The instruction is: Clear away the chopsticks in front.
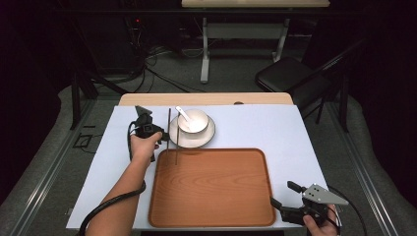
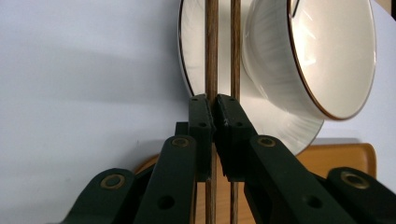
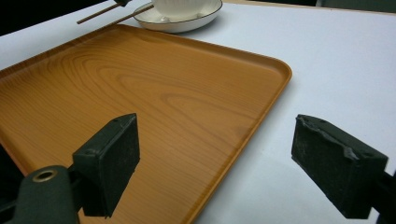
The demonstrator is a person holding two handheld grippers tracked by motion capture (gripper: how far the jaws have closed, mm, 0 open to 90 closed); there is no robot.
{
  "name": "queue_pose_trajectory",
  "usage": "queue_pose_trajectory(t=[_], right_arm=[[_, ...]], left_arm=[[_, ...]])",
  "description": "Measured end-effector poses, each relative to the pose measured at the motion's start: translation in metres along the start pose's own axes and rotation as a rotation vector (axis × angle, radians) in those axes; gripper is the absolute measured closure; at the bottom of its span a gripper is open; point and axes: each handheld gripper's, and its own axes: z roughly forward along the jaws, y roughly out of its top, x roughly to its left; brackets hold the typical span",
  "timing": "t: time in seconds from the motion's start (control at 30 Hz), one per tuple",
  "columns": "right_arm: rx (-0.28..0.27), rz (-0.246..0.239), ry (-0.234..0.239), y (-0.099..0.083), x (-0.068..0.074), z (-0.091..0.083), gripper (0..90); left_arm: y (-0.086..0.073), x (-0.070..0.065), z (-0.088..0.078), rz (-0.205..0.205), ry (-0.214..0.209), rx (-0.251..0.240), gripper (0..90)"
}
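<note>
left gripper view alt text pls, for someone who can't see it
The left gripper is shut on one of two wooden chopsticks, with the second alongside. Behind them a white bowl sits on a white plate.

Black grippers, brass-ringed screws, black cables, grey three-cornered plate (image 1: 322, 193).

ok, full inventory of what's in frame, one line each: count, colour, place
chopsticks: 2, dark brown, clamped in left gripper, beside plate
plate: 1, white, behind tray
bowl: 1, white, on plate
spoon: 1, white, in bowl
tray: 1, orange-brown wood, table centre, bare
table cover: 1, white, over table
chair: 1, black, floor behind table, right
left gripper: 1, black, shut on chopsticks
right gripper: 1, black, open, right of tray
</note>
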Motion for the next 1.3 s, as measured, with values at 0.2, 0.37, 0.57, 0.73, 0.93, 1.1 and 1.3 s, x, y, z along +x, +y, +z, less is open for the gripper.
queue_pose_trajectory(t=[0.2,0.37,0.57,0.73,0.93,1.1,1.3], right_arm=[[0.0,0.0,-0.003,0.0,0.0,0.0,15.0],[0.002,0.001,-0.003,0.0,0.0,0.0,15.1],[0.004,0.0,-0.007,0.0,0.001,0.001,15.1],[0.007,0.004,-0.005,0.0,0.002,0.001,15.1],[0.004,0.0,-0.008,0.0,0.002,0.001,15.1],[0.001,0.0,-0.01,0.0,0.002,0.001,15.1],[0.001,0.001,-0.01,0.0,0.002,0.001,15.1]], left_arm=[[-0.024,0.008,-0.019,-0.006,-0.06,-0.009,84.9],[-0.049,0.017,-0.031,-0.005,-0.081,-0.012,84.9],[-0.079,0.023,-0.041,0.006,-0.101,-0.001,84.9],[-0.103,0.025,-0.044,0.014,-0.109,0.019,84.9],[-0.127,0.025,-0.044,0.021,-0.103,0.046,84.9],[-0.143,0.026,-0.043,0.021,-0.101,0.073,84.9],[-0.15,0.029,-0.04,0.013,-0.094,0.099,84.9]])
